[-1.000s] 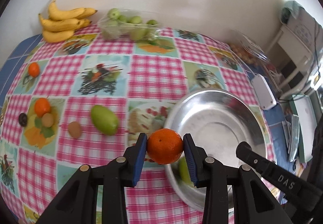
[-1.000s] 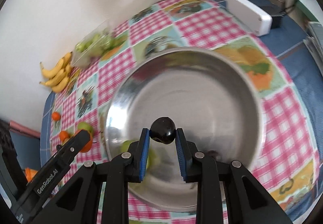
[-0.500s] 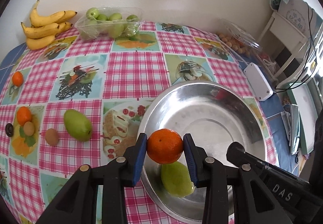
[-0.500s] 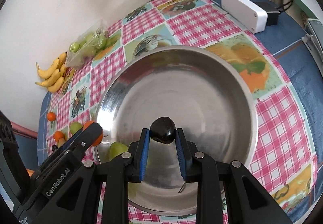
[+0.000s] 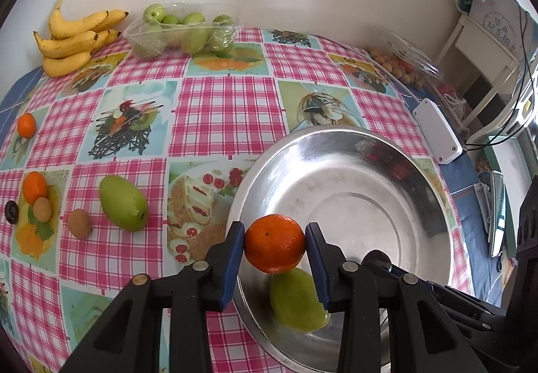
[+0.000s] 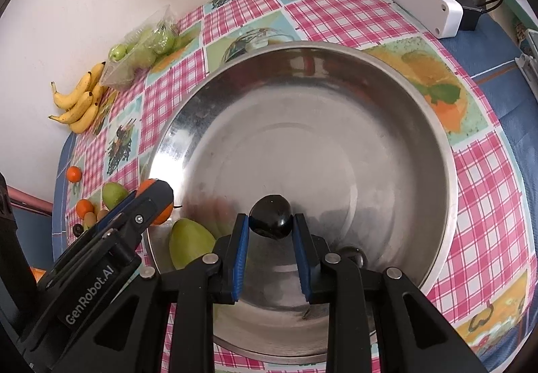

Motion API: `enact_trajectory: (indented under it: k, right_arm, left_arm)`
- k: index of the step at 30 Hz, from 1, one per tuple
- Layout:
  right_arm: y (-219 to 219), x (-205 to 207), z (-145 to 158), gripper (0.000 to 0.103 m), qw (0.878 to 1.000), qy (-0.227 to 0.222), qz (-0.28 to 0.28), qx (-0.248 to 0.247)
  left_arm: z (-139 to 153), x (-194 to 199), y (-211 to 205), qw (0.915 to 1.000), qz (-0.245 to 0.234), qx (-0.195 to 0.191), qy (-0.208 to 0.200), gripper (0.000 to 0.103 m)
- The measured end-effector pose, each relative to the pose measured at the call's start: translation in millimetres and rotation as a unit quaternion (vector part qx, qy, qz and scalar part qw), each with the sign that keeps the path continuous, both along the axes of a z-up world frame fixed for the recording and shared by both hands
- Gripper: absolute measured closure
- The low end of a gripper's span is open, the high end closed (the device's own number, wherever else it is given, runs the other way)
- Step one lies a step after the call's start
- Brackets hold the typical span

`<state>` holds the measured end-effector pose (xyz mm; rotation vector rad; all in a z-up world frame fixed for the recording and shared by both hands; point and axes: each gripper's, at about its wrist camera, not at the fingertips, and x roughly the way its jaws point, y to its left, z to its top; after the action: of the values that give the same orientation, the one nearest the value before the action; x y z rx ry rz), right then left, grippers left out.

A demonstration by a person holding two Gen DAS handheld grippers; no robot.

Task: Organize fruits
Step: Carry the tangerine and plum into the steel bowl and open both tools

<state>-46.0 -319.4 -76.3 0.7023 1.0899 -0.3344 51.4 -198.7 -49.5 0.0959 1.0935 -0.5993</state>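
My left gripper (image 5: 274,243) is shut on an orange (image 5: 275,242) and holds it above the near left rim of the steel bowl (image 5: 396,171). A green mango (image 5: 297,300) lies in the bowl under it. My right gripper (image 6: 270,226) is shut on a dark plum (image 6: 271,216) over the near inside of the bowl (image 6: 420,111). The mango (image 6: 190,242) lies at the bowl's left. The left gripper's finger (image 6: 148,208) with the orange (image 6: 164,216) shows at the bowl's left rim.
On the checked tablecloth lie a green mango (image 5: 122,203), a kiwi (image 5: 79,222), two oranges (image 5: 34,186), a dark fruit (image 5: 11,211), bananas (image 5: 72,38), a tray of green fruit (image 5: 183,32) and a white box (image 5: 437,131). Another dark fruit (image 6: 353,255) lies in the bowl.
My left gripper has carried the orange from beside the bowl to over its near left rim. The right gripper has held the plum over the bowl, sinking slightly.
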Motion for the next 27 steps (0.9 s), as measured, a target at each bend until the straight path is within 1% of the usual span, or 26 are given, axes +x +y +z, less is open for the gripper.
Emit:
enact_trajectory:
  k: [1, 3, 4, 9, 10, 12, 13, 18, 19, 20, 22, 24, 25, 26, 27]
  right_arm:
    - [0, 0, 0, 0.075, 1.000, 0.001, -0.001, 0.000]
    - [-1, -1, 0, 0.075, 1.000, 0.002, -0.002, 0.000]
    - [0, -1, -1, 0.075, 1.000, 0.002, -0.002, 0.000]
    - [1, -1, 1, 0.075, 1.000, 0.000, -0.002, -0.002]
    - [1, 0, 2, 0.073, 1.000, -0.002, -0.002, -0.003]
    - [2, 1, 4, 0.063, 1.000, -0.007, 0.000, -0.005]
    - [2, 1, 5, 0.057, 1.000, -0.008, 0.001, -0.008]
    - [3, 2, 8, 0.055, 1.000, -0.010, 0.002, -0.014]
    - [4, 2, 9, 0.051, 1.000, -0.011, 0.003, -0.017]
    - [4, 2, 10, 0.043, 1.000, -0.011, 0.003, -0.018]
    - [6, 2, 11, 0.033, 1.000, -0.012, 0.004, -0.024]
    - [8, 3, 13, 0.030, 0.999, -0.013, 0.009, -0.029]
    - [9, 4, 14, 0.026, 0.999, -0.013, 0.011, -0.033]
    - [10, 5, 14, 0.022, 0.999, -0.013, 0.014, -0.038]
    - [12, 5, 15, 0.020, 0.999, -0.013, 0.016, -0.041]
  left_arm:
    - [0, 0, 1, 1.0000, 0.001, -0.002, 0.003, 0.061]
    - [1, 1, 2, 0.9999, 0.002, -0.006, 0.008, 0.053]
    - [2, 1, 3, 0.9999, 0.004, -0.007, 0.008, 0.051]
    - [7, 3, 10, 0.9997, 0.011, -0.014, 0.015, 0.050]
    - [9, 3, 12, 0.9997, 0.012, -0.016, 0.013, 0.050]
    - [13, 6, 18, 0.9995, 0.022, -0.019, 0.014, 0.045]
    - [15, 8, 23, 0.9993, 0.029, -0.021, 0.014, 0.045]
    - [13, 21, 46, 0.9965, 0.074, -0.020, 0.033, 0.042]
    - [11, 24, 53, 0.9953, 0.087, -0.019, 0.039, 0.041]
    - [9, 26, 59, 0.9942, 0.097, -0.017, 0.043, 0.040]
    - [5, 31, 71, 0.9916, 0.119, -0.009, 0.050, 0.037]
    - [2, 34, 83, 0.9890, 0.138, 0.003, 0.053, 0.033]
    - [0, 35, 87, 0.9881, 0.144, 0.006, 0.055, 0.032]
    - [-2, 36, 91, 0.9869, 0.150, 0.010, 0.057, 0.028]
    - [-4, 37, 96, 0.9854, 0.158, 0.015, 0.060, 0.023]
